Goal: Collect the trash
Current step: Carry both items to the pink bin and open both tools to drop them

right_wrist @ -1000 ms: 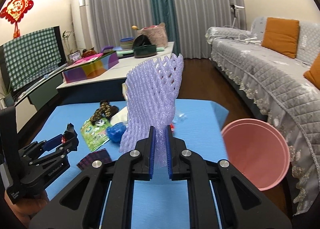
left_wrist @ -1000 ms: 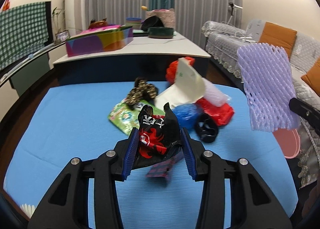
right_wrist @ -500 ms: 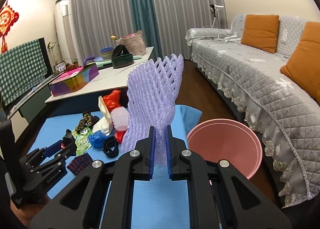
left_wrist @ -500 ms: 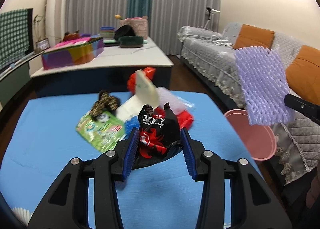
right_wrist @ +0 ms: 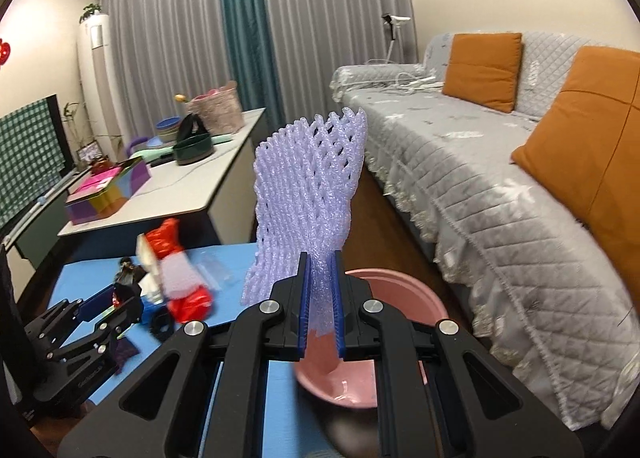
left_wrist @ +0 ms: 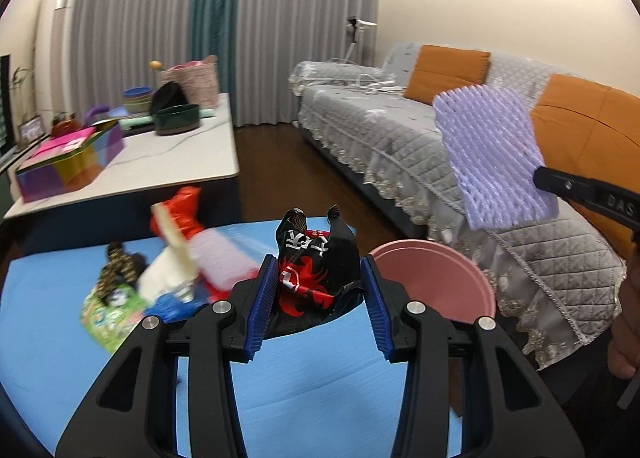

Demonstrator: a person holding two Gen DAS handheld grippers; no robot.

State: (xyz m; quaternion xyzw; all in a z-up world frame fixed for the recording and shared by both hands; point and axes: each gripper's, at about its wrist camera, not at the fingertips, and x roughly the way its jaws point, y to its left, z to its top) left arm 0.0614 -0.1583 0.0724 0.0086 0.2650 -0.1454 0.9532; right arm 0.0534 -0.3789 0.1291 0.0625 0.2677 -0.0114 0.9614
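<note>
The blue surface [left_wrist: 60,338] is seen carrying a loose pile of leftover trash [left_wrist: 176,278] at its far side: a red bag, white paper, a green printed packet and a dark patterned wrapper, blurred in both views. Off the surface's right edge, beside the grey sofa [right_wrist: 460,178], a pink basin [left_wrist: 436,282] is placed low, and it is judged to be the collecting bin.

A purple foam net [right_wrist: 312,194] is pinched at its lower end by the right gripper [right_wrist: 320,318], whose jaws are pressed nearly together, and it is held upright above the basin's near rim. The net is light, springy and open-meshed, so it could be caught on the blue pads at release, or could drift outside the rim if it is let go before being centred.

A black and red wrapper [left_wrist: 316,274] is clamped between the jaws of the left gripper [left_wrist: 320,306], which are held fairly wide by the crumpled bulk. It is held in the air over the surface, just left of the basin. It is glossy, creased and printed with white characters; a slip from the grip is possible, and a drop short of the basin is judged likely if it is freed too early.
</note>
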